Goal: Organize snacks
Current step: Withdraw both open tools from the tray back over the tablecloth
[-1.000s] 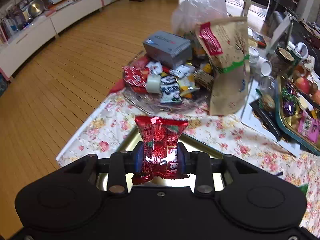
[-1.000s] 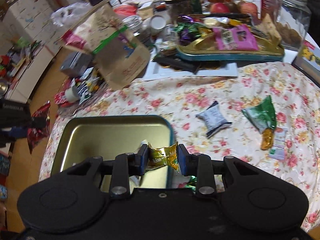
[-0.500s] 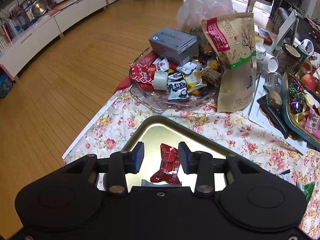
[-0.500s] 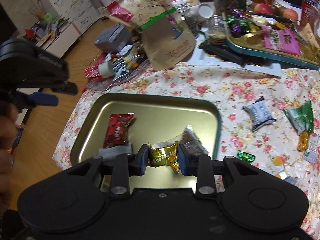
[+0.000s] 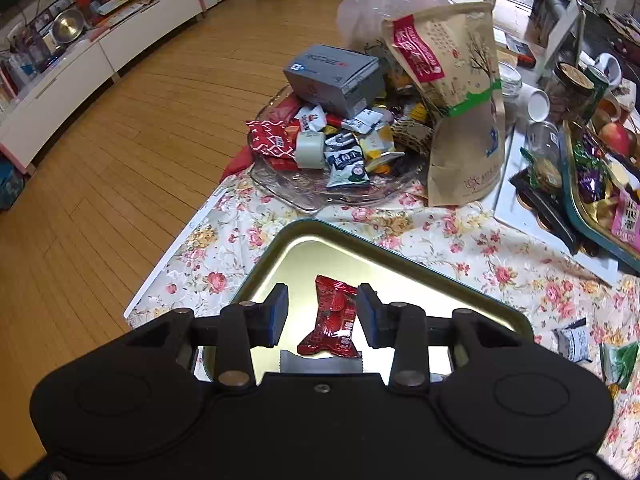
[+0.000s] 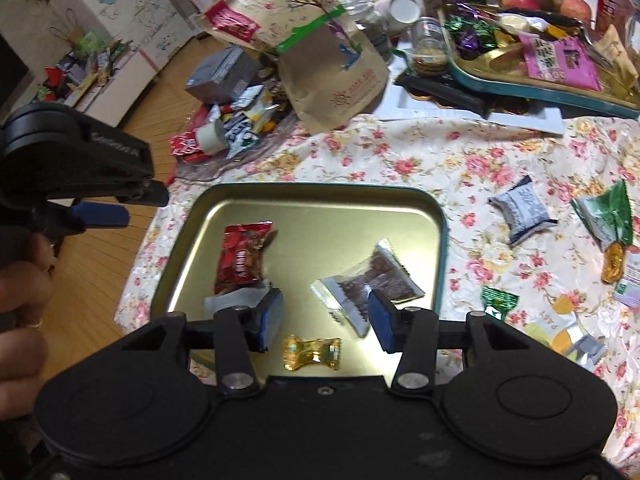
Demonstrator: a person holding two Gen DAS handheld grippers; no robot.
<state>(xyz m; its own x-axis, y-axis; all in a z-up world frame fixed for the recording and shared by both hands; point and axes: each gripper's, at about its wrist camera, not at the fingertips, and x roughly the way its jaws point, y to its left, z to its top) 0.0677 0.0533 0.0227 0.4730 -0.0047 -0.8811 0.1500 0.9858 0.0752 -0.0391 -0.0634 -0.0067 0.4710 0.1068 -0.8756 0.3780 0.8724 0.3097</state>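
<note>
Right gripper [image 6: 324, 320] jaws opening, empty; gold candy [image 6: 312, 354] lies in tin tray [image 6: 440, 224] at 6 o'clock. Left gripper [image 5: 322, 316] wide, empty, above red candy [image 5: 332, 318]. Risk: a low pass w/ either could knock candies out.

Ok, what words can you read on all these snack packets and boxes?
"PAST": on the yellow-and-white wrapper, seen upside down.
"蓝莓干": as far as it can be made out, on the blue-and-white packet.
Too small or blurred to read: the print on the grey box, brown bag, red candy, pink packet and gold candy.
</note>
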